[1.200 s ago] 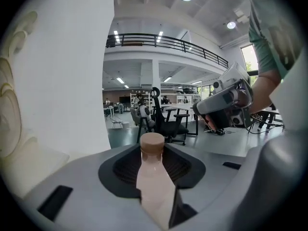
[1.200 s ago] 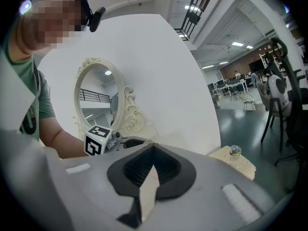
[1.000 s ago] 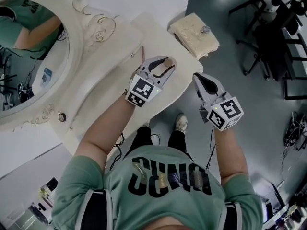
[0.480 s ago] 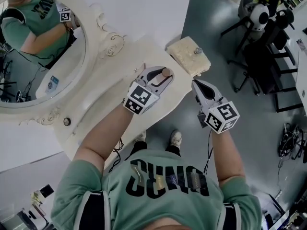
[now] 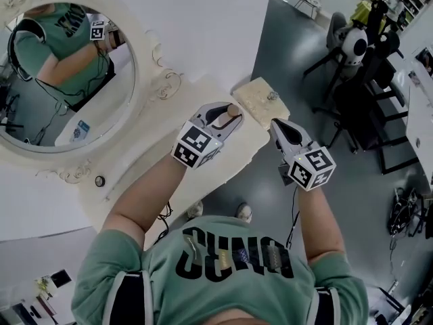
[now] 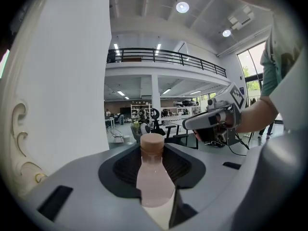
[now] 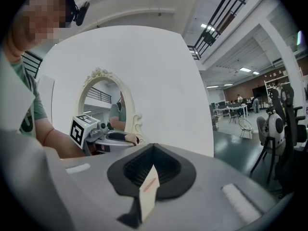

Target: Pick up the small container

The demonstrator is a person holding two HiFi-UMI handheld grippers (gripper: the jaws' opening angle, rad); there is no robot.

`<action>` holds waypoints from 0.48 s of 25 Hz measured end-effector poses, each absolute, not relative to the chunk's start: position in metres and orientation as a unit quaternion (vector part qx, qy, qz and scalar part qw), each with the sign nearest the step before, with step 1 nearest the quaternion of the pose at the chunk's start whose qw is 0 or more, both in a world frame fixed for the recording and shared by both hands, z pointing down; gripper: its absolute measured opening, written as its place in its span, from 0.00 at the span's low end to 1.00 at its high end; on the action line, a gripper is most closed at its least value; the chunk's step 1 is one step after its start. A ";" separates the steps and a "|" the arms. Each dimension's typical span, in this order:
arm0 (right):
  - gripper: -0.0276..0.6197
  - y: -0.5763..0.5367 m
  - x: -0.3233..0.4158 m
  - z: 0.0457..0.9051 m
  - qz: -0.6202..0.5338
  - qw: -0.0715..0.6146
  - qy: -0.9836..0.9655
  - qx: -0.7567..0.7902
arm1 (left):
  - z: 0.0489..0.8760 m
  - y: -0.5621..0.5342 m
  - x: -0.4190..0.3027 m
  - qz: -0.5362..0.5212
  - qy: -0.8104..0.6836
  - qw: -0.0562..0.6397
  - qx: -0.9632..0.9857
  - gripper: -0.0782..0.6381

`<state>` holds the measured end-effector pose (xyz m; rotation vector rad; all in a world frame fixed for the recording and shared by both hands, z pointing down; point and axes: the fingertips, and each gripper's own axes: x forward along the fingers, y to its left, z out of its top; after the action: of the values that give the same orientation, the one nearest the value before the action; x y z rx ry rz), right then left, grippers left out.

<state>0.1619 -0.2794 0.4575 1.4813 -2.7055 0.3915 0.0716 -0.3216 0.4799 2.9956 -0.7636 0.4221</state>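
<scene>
1. The lift is under way. The left hand-held gripper [image 5: 225, 112] is clamped on the small container [image 6: 154, 176], held clear above the table's [image 5: 238, 143] right end.
2. The right hand-held gripper [image 5: 278, 127], off the table's right edge, is closed on a thin card [image 7: 148, 189].
3. Next, I judge: a steady grip, container upright.
4. Since a second ago, both grippers have risen and the grip is unchanged.

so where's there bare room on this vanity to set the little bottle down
Bare: the cream vanity tabletop between the oval mirror's carved frame and the left gripper holding the pale pink brown-capped bottle, plus its front edge beside the right gripper. Crowded: the tufted cream cushion past the table's end carries a small metal piece.
</scene>
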 end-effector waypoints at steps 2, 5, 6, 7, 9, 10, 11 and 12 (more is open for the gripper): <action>0.05 -0.280 0.162 0.449 0.123 0.016 -0.871 0.476 | 0.469 -0.322 0.071 0.134 -0.244 0.013 0.960 0.30; 0.05 -0.282 0.163 0.436 0.116 0.017 -0.872 0.475 | 0.452 -0.324 0.071 0.129 -0.245 0.019 0.961 0.30; 0.05 -0.284 0.164 0.431 0.114 0.016 -0.872 0.475 | 0.447 -0.325 0.071 0.128 -0.246 0.020 0.961 0.30; 0.05 -0.285 0.166 0.428 0.112 0.015 -0.873 0.475 | 0.442 -0.326 0.072 0.128 -0.246 0.021 0.960 0.30; 0.05 -0.290 0.170 0.421 0.110 0.011 -0.873 0.475 | 0.433 -0.330 0.075 0.129 -0.248 0.020 0.960 0.30; 0.05 -0.293 0.172 0.417 0.109 0.009 -0.873 0.474 | 0.429 -0.333 0.075 0.129 -0.249 0.020 0.959 0.30; 0.05 -0.297 0.172 0.414 0.107 0.007 -0.874 0.474 | 0.424 -0.336 0.075 0.129 -0.251 0.021 0.959 0.30; 0.05 -0.299 0.172 0.411 0.105 0.007 -0.875 0.473 | 0.420 -0.338 0.074 0.129 -0.252 0.023 0.959 0.30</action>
<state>0.1719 -0.2989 0.4108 1.4807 -2.7355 0.3293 0.0739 -0.3381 0.4197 2.9692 -0.7798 0.3986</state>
